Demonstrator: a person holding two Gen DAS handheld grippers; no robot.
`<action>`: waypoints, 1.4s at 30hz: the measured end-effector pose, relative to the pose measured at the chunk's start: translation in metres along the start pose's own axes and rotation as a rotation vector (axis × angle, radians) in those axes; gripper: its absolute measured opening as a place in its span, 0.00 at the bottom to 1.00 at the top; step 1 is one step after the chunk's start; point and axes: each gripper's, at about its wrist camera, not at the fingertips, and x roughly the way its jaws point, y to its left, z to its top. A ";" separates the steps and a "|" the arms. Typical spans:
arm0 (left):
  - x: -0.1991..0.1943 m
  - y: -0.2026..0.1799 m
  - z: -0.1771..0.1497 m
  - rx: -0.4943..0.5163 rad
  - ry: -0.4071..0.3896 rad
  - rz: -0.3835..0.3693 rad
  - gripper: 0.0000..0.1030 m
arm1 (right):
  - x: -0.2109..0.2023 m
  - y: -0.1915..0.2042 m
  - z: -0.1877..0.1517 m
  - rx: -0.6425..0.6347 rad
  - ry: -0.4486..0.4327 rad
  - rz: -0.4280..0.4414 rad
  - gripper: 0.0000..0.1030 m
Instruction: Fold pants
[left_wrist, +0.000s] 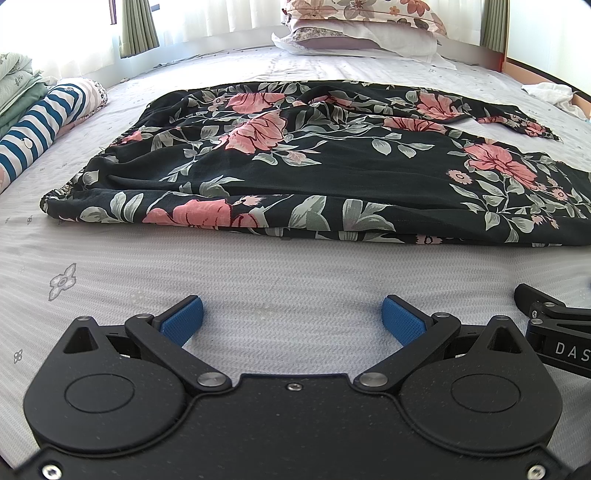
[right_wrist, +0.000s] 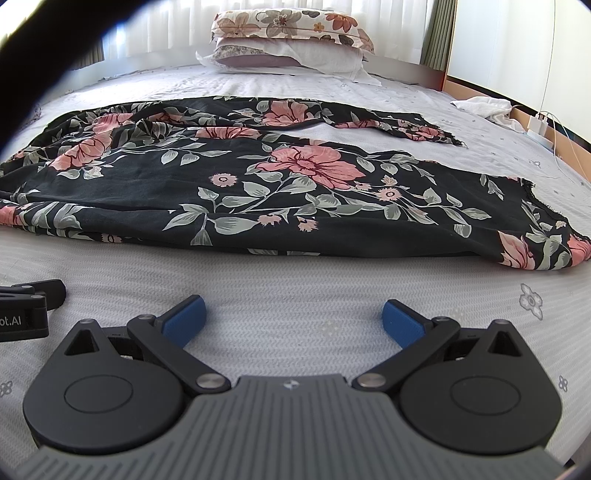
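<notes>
Black pants with pink flowers and grey-green leaves (left_wrist: 295, 162) lie spread across the bed, waistband to the left, legs running right. The right wrist view shows the same pants (right_wrist: 258, 177), their two leg ends parted at the right. My left gripper (left_wrist: 292, 314) rests low over the sheet in front of the pants' near edge, open, nothing between its blue pads (left_wrist: 184, 320). My right gripper (right_wrist: 293, 314) sits the same way, open and empty, short of the near edge. Each gripper shows at the edge of the other's view.
The bed sheet (left_wrist: 258, 280) is pale grey with small flower prints. Stacked pillows (left_wrist: 362, 29) sit at the head. Folded clothes and a striped roll (left_wrist: 40, 122) lie at the left. A white cloth (right_wrist: 484, 105) and a charger with cable (right_wrist: 539, 122) lie at the right edge.
</notes>
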 end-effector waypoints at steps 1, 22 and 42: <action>0.000 0.000 0.000 0.000 0.000 0.000 1.00 | 0.000 0.000 0.000 0.000 0.000 0.000 1.00; 0.000 0.000 0.000 0.001 0.002 0.000 1.00 | 0.000 -0.001 -0.001 0.002 0.001 0.003 1.00; -0.007 0.030 0.019 -0.005 0.007 0.013 1.00 | -0.009 -0.046 0.008 0.149 -0.002 0.040 1.00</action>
